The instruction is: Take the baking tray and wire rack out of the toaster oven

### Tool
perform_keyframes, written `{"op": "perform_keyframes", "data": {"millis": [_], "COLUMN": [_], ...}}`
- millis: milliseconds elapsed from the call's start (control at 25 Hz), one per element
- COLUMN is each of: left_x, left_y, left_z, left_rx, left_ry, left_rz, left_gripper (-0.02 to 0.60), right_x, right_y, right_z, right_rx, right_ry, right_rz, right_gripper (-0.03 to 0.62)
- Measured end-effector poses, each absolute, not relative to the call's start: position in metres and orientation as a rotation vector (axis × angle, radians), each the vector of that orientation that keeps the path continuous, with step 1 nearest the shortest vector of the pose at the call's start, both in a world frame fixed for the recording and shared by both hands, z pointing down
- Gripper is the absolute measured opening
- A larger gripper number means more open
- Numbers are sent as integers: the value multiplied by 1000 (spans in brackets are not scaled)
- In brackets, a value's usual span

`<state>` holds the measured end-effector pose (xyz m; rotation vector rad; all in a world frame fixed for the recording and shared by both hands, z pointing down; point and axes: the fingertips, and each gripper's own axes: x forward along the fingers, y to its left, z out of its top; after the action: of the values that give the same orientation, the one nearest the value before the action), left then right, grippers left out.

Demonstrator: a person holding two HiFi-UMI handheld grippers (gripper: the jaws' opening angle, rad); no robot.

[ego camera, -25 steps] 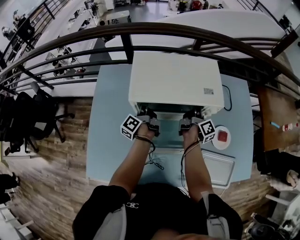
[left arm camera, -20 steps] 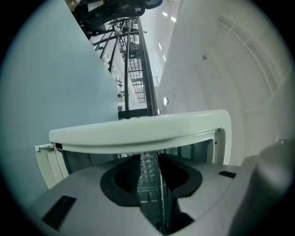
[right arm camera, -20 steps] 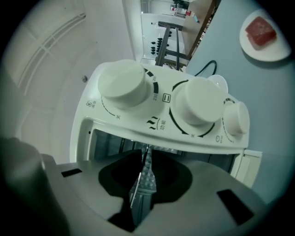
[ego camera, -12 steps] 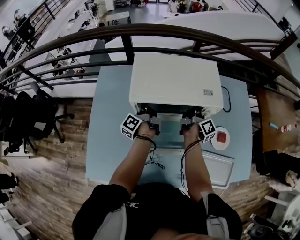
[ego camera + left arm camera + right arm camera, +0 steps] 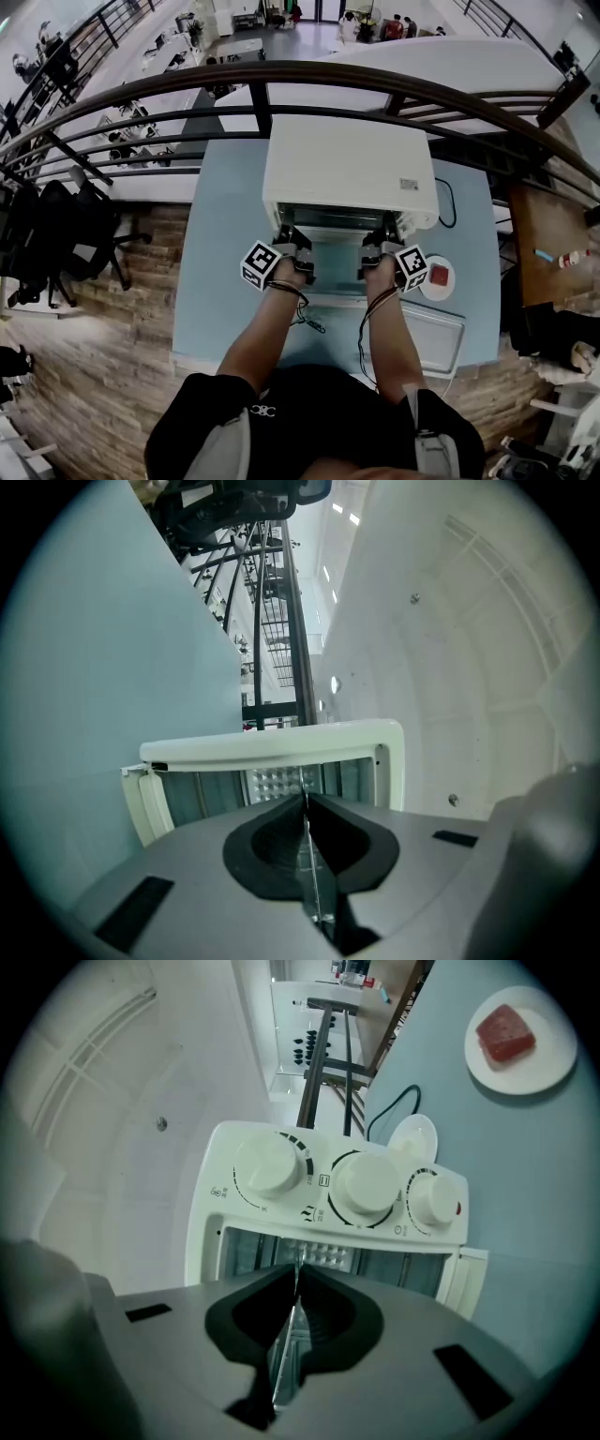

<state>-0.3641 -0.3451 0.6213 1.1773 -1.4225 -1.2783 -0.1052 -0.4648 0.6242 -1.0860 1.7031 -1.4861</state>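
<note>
Step in hand: gripping for the pull-out. The toaster oven (image 5: 349, 169) stands at 12 o'clock on the table (image 5: 220, 281), door open. The left tongs (image 5: 306, 797) enter its mouth at 11 o'clock, the right tongs (image 5: 298, 1274) at 1 o'clock. Both have just been closing and now pinch a thin metal edge (image 5: 282, 1363); tray or rack cannot be told. A tray (image 5: 427, 339) lies at 5 o'clock, so this is probably the rack. Next, draw both hands evenly toward 6 o'clock, keeping the piece level.
</note>
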Motion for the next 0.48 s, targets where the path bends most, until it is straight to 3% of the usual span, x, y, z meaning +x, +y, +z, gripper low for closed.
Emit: {"op": "perform_keyframes", "data": {"millis": [480], "left_x": [-349], "left_y": [-310], "left_z": [624], "left_rx": [1180], "left_ry": [-1392], "left_rz": [-1269], "left_gripper": [26], "right_x": [-90], "right_y": [-430], "right_z": [627], "right_rx": [-1063], "right_ry": [1698], "right_rz": [-1505], "right_gripper": [21]}}
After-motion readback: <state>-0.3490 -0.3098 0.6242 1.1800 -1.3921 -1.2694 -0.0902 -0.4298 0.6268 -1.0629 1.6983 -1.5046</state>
